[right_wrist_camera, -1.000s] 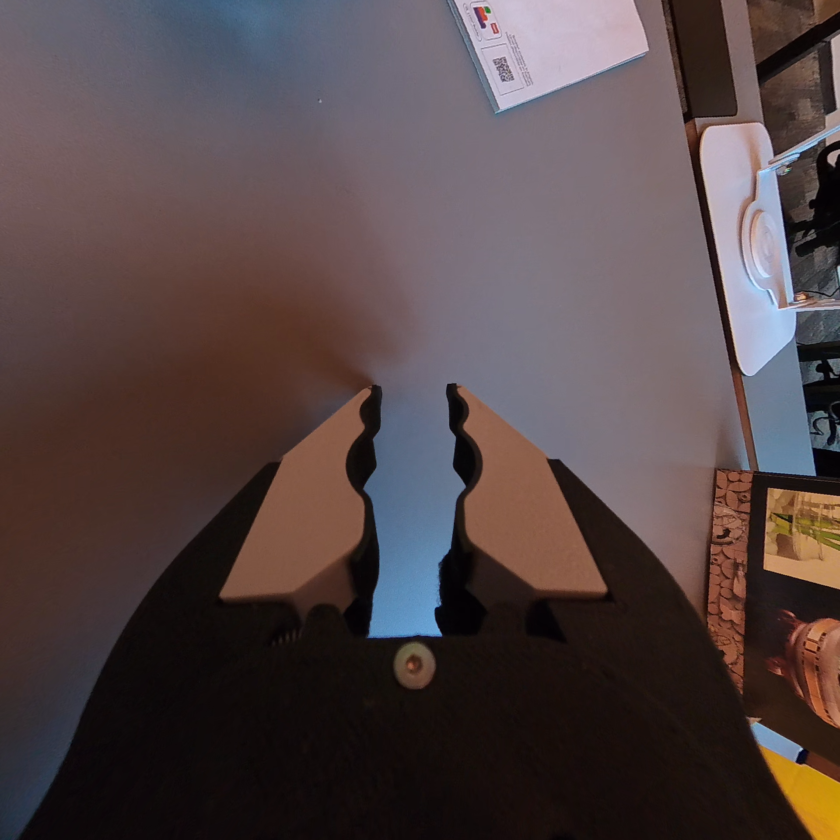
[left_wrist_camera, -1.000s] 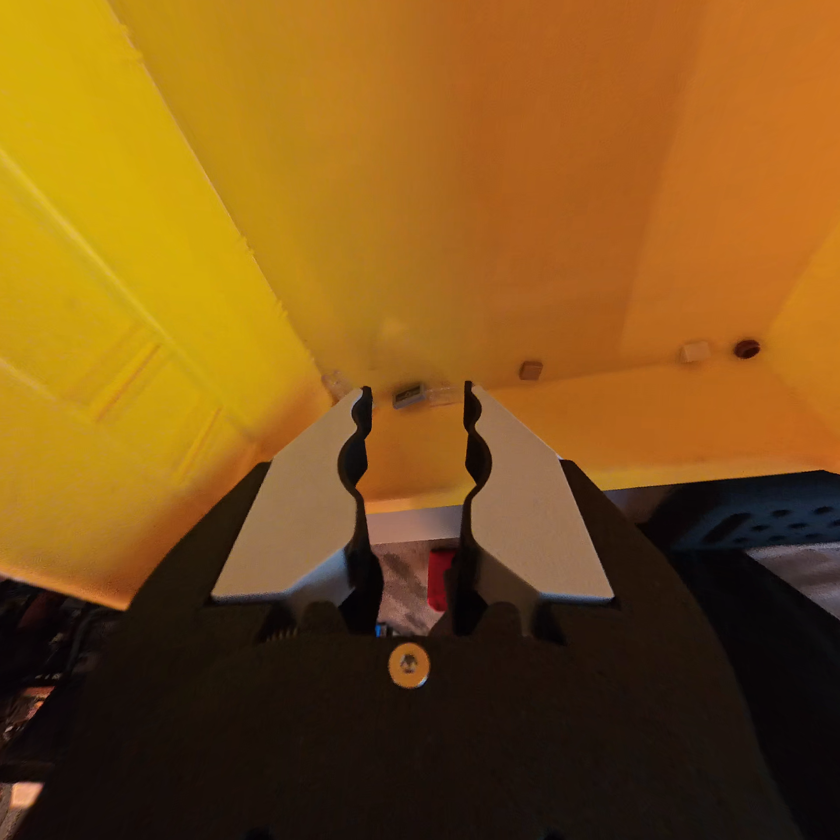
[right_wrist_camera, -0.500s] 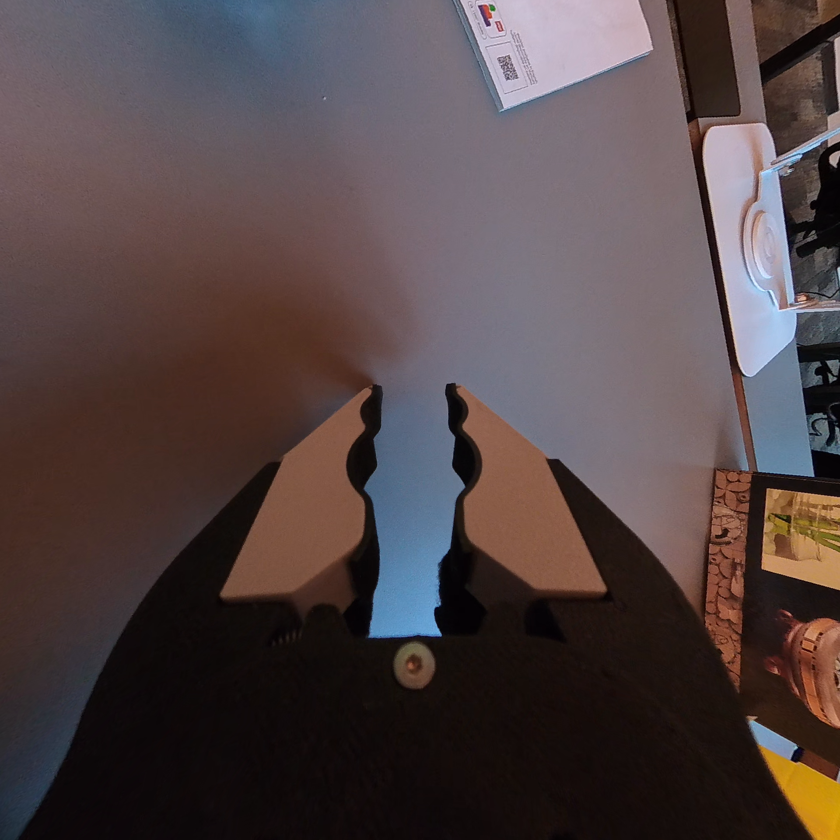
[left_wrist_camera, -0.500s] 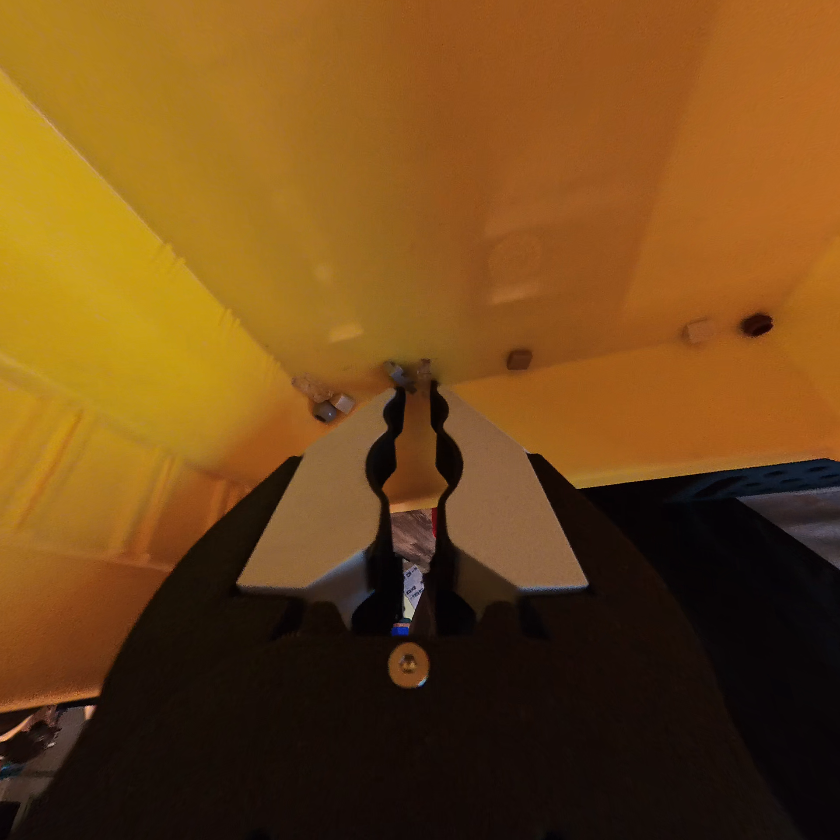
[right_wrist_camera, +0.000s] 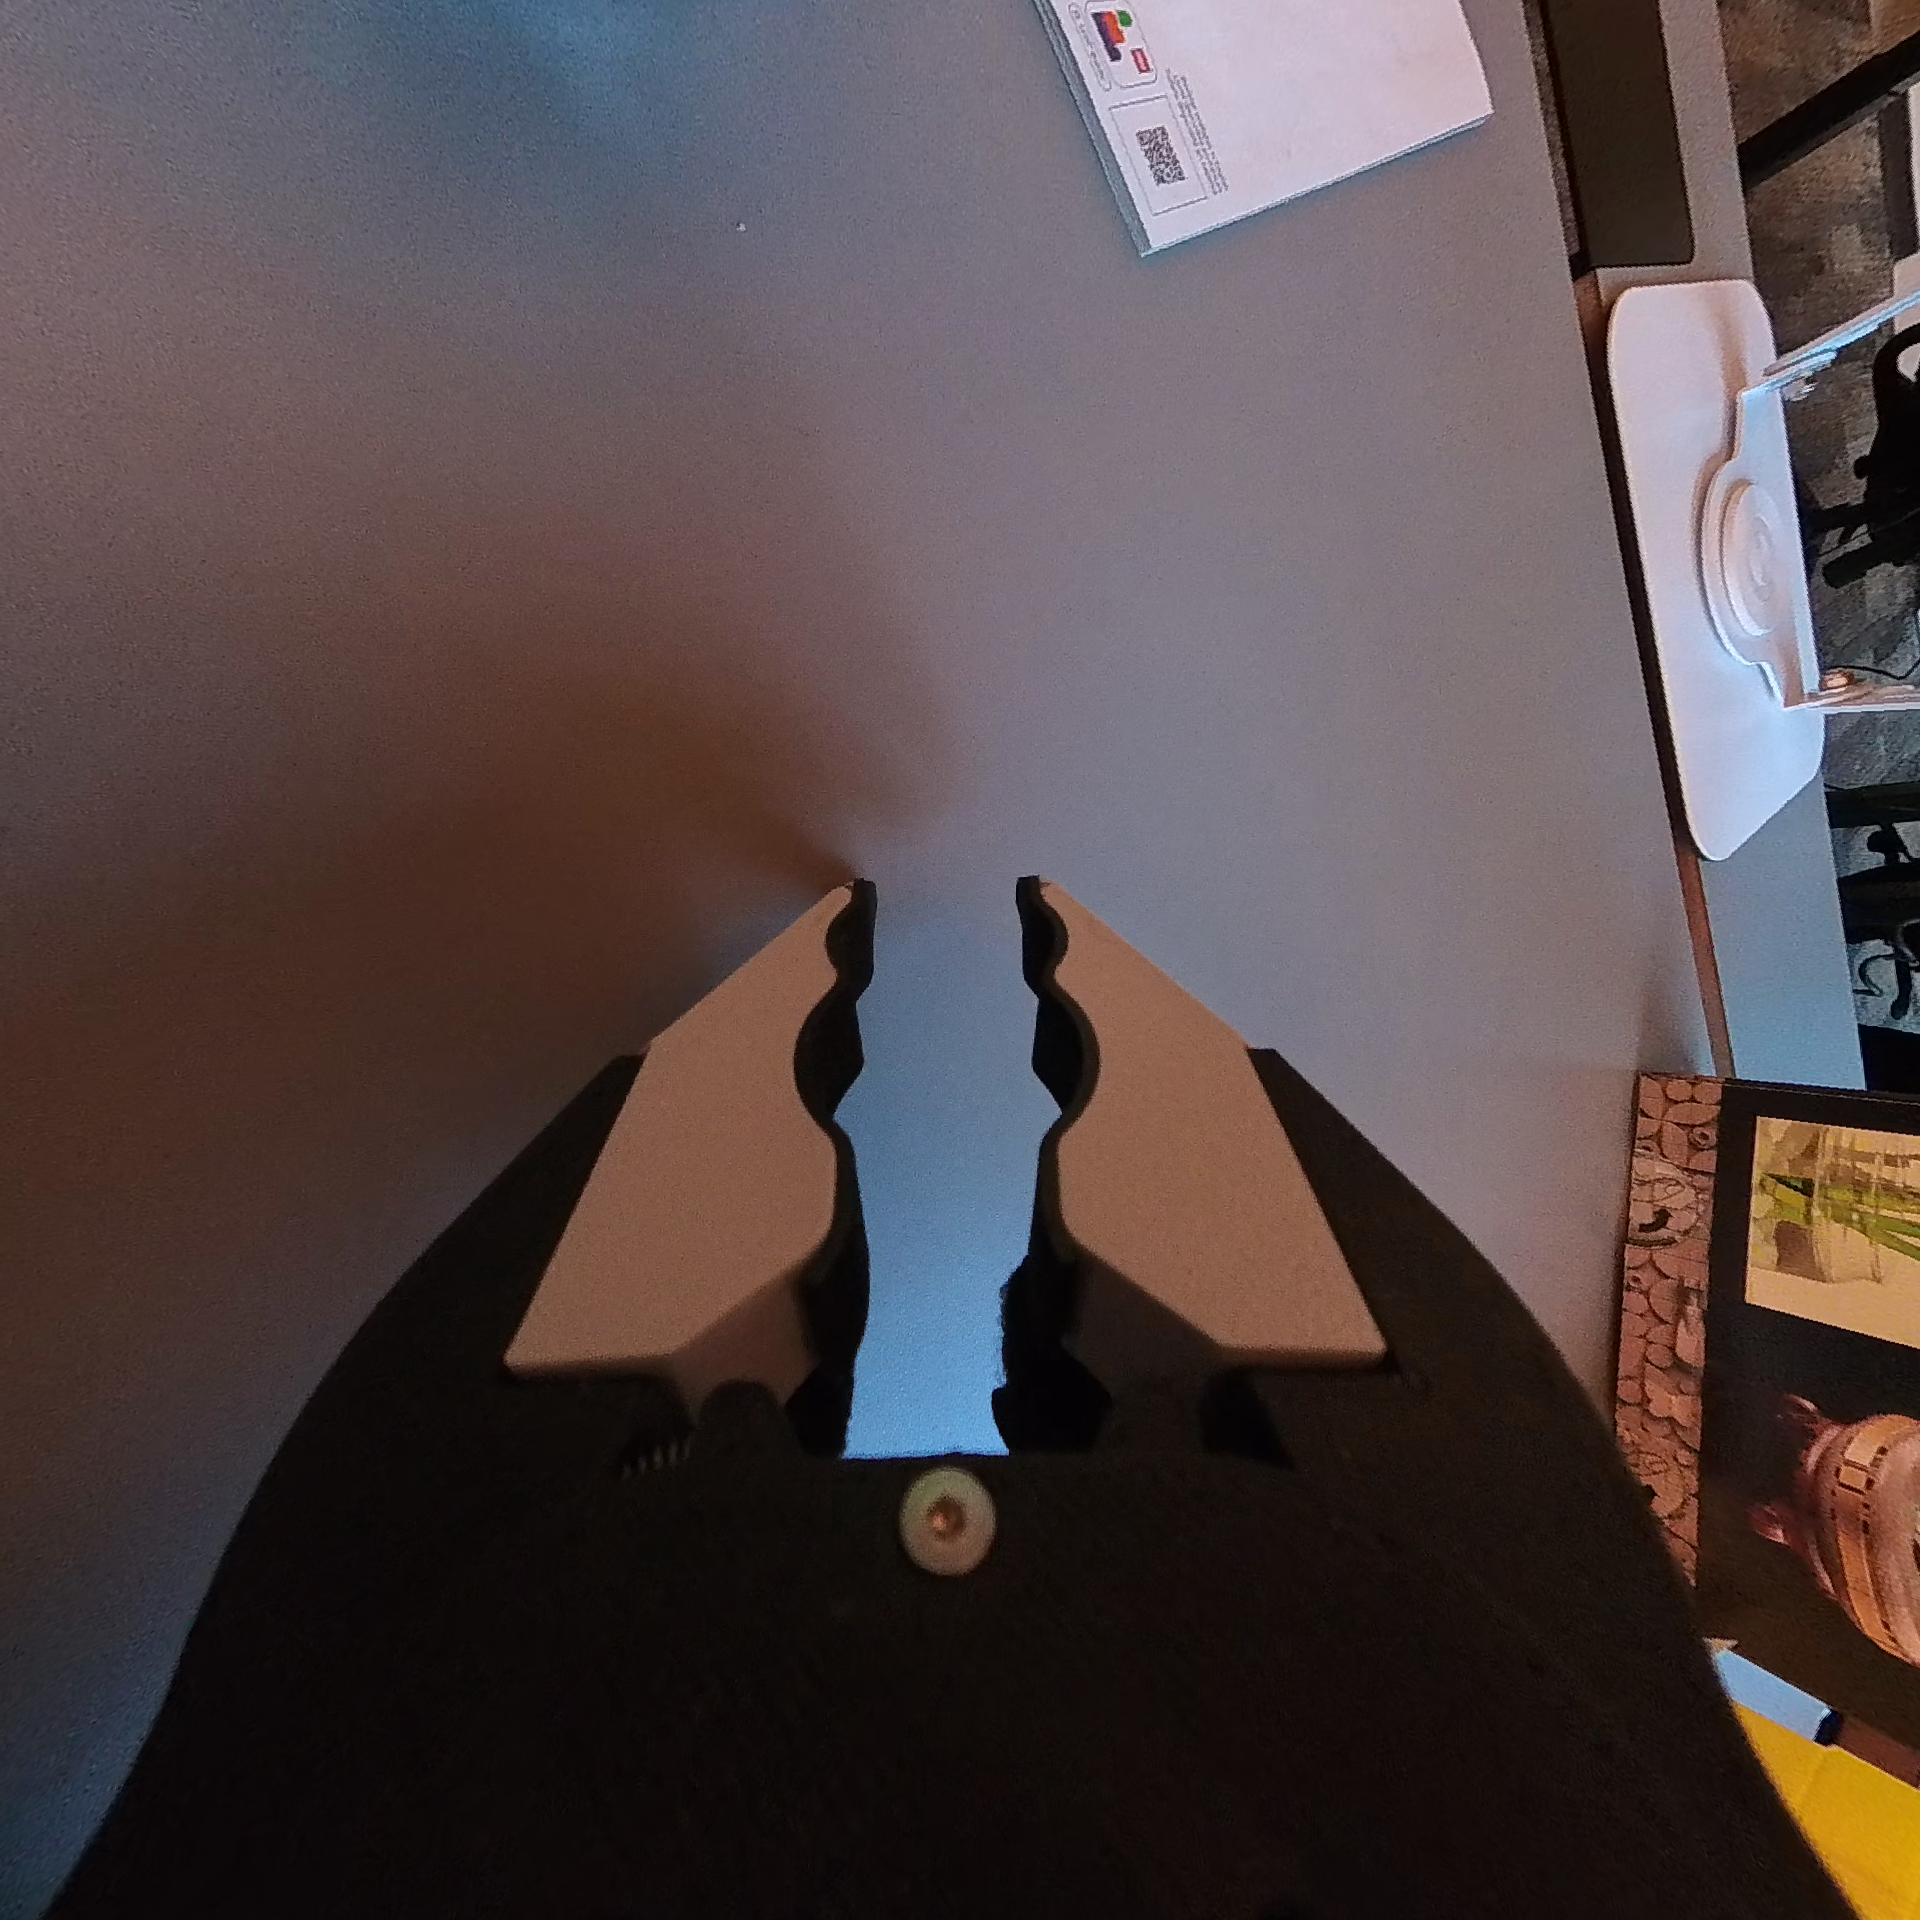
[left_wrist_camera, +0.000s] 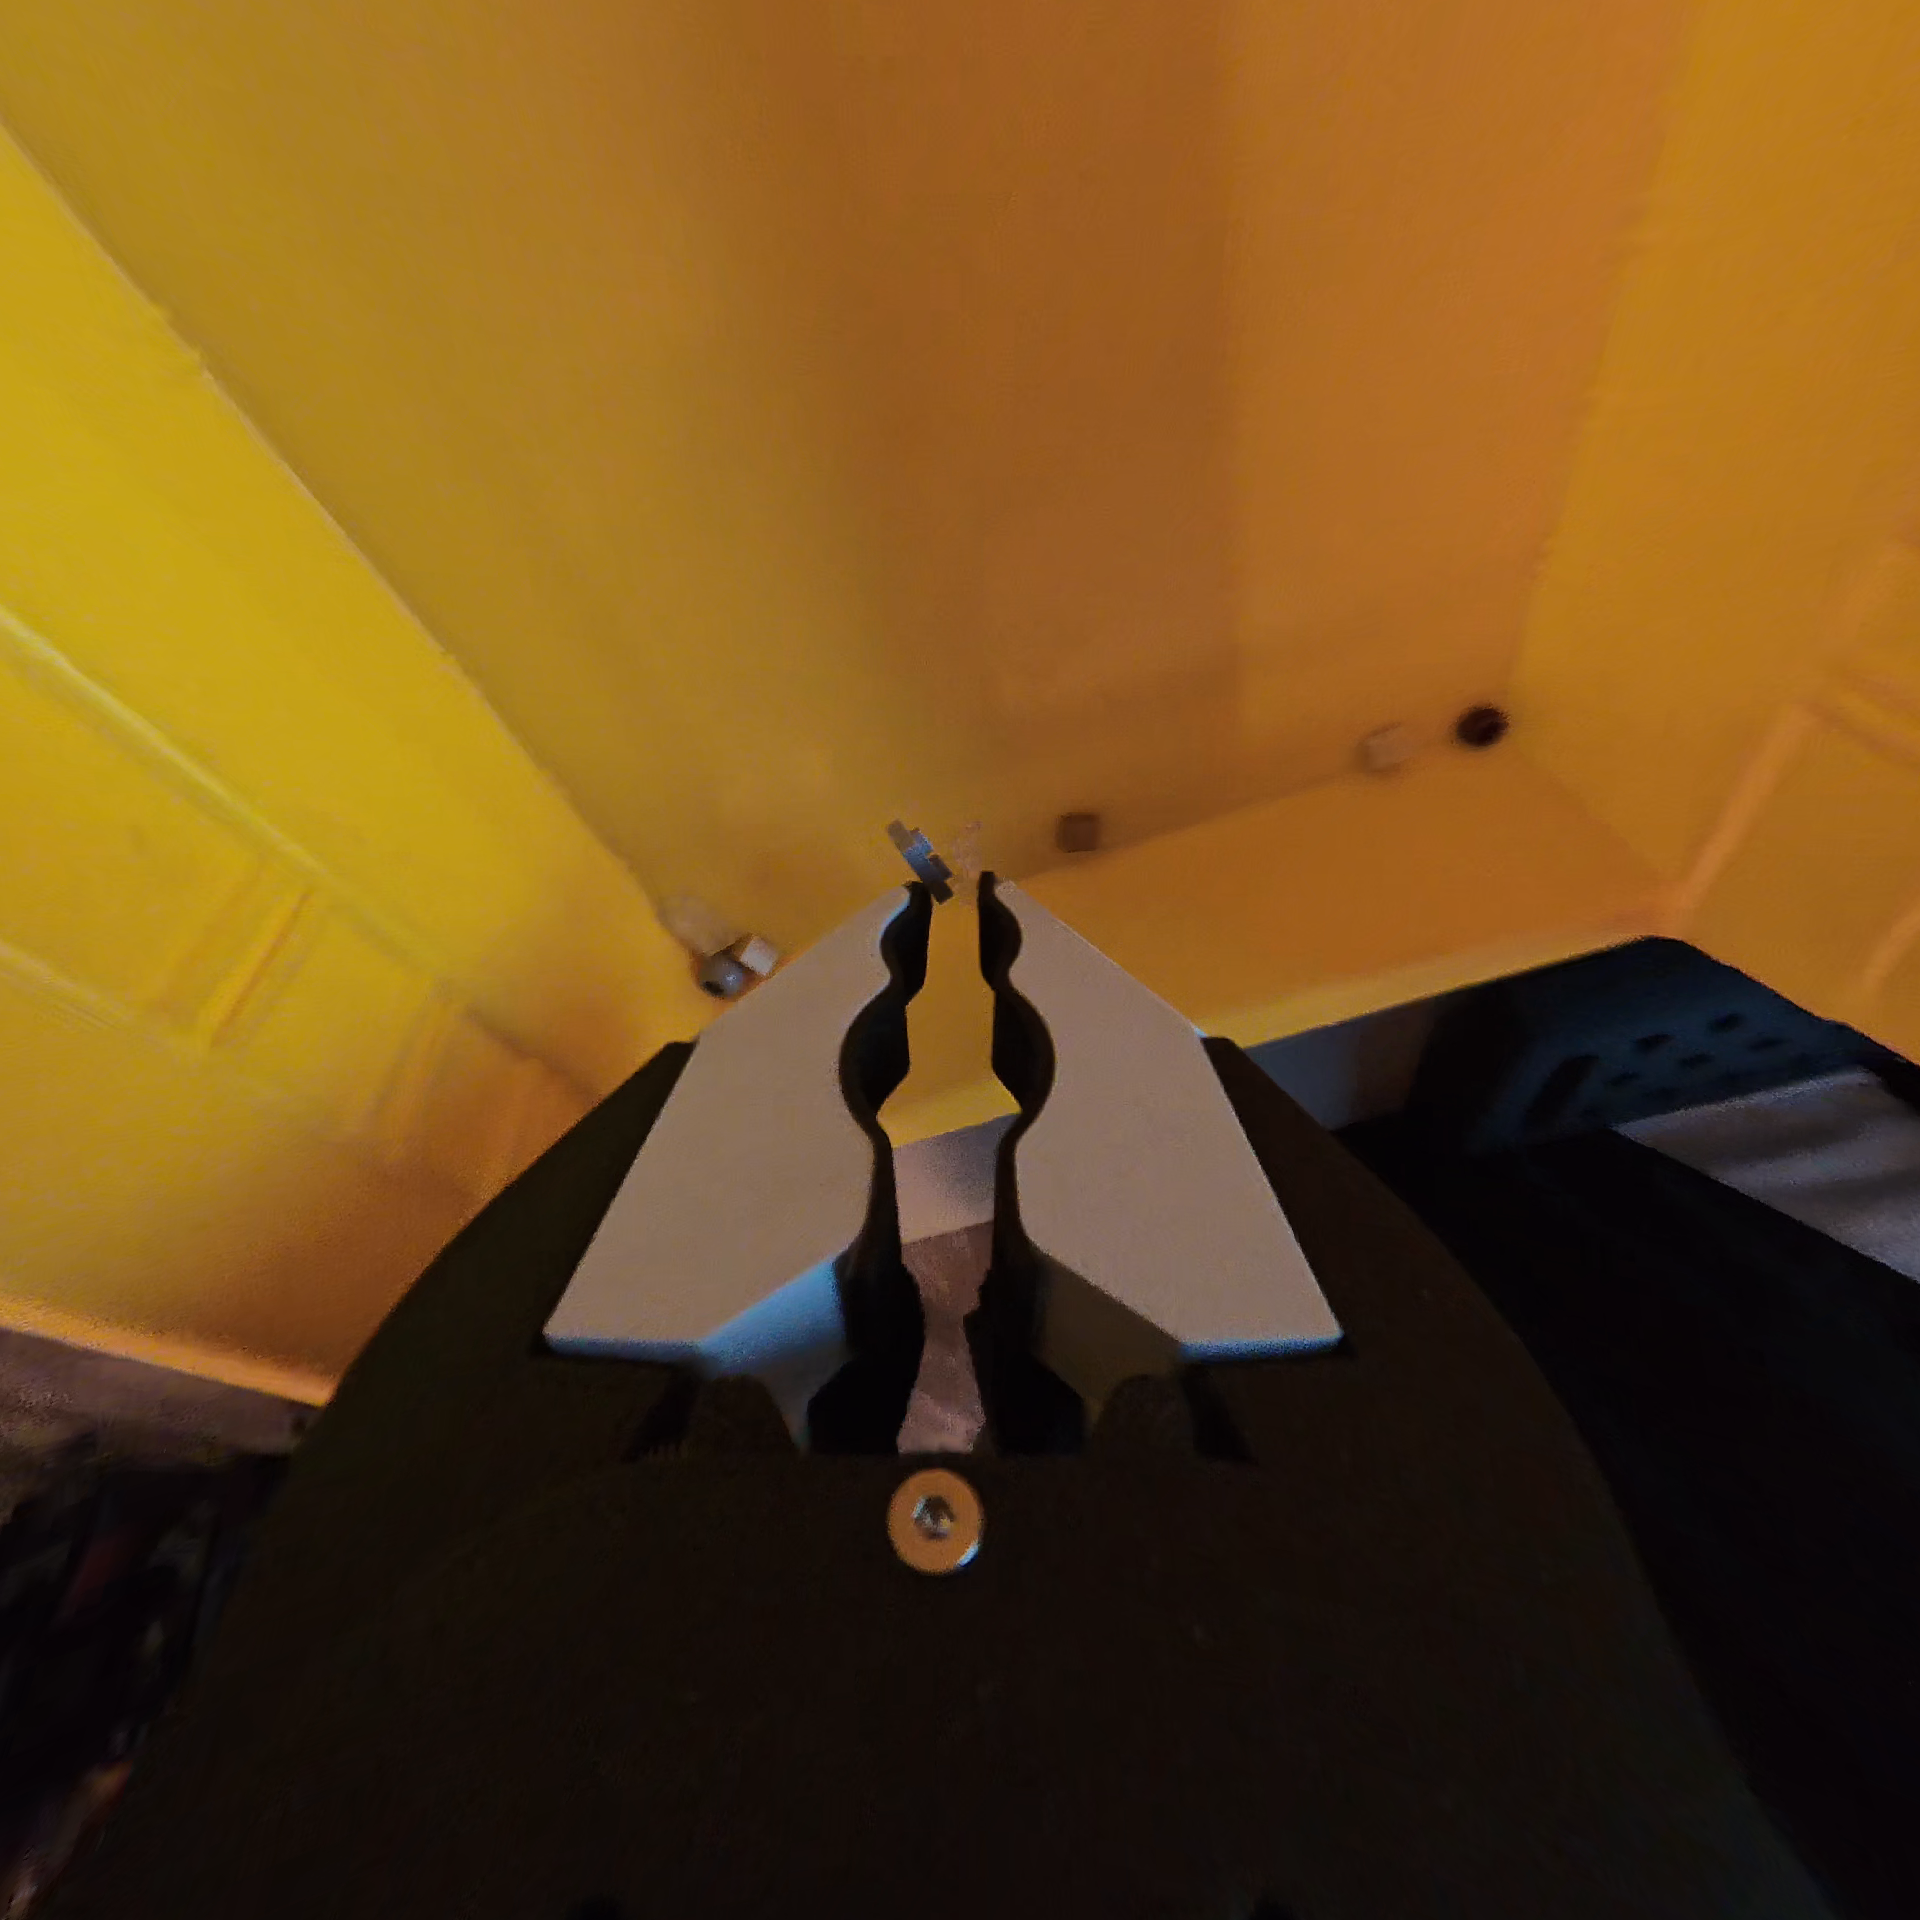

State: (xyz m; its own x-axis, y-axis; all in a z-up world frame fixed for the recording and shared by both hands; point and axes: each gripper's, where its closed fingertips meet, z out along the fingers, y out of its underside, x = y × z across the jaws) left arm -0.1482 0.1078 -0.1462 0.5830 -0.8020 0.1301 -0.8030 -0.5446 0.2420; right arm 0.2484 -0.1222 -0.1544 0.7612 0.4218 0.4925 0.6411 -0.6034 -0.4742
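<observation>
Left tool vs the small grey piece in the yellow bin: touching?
Cannot tell. Left wrist view: the small grey piece overlaps one fingertip of the left tool, but it is blurred, so neither contact nor gap shows plainly.

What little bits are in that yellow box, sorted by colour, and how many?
Grey bits: 2
Brown square: 1
Pale square: 1
Dark round spot: 1
Total: 5
Fainter clear bits are too blurred to count.
</observation>
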